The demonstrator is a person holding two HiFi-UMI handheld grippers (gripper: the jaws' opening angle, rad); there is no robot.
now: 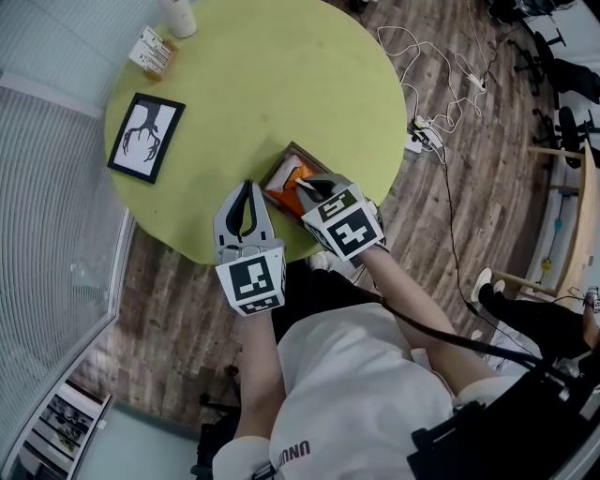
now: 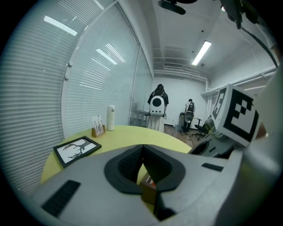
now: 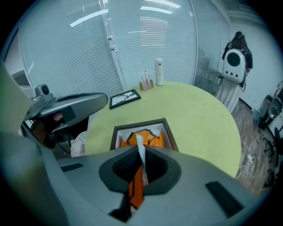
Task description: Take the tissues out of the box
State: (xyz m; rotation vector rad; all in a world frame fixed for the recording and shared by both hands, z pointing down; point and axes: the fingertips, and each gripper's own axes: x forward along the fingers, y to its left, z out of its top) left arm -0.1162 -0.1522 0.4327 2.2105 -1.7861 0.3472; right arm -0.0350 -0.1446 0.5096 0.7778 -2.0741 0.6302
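Nearest us, our right gripper is pinched tight on a white tissue. It rises from the orange pack inside the wooden box, which sits at the near edge of the round green table. We judge the grip made and the pull about to begin: next, lift straight up until the sheet comes free. Our left gripper, jaws together and empty, hovers just beside the box and could steady it. A framed antler print, bottle and card holder lie well apart; nothing seems to block the lift.
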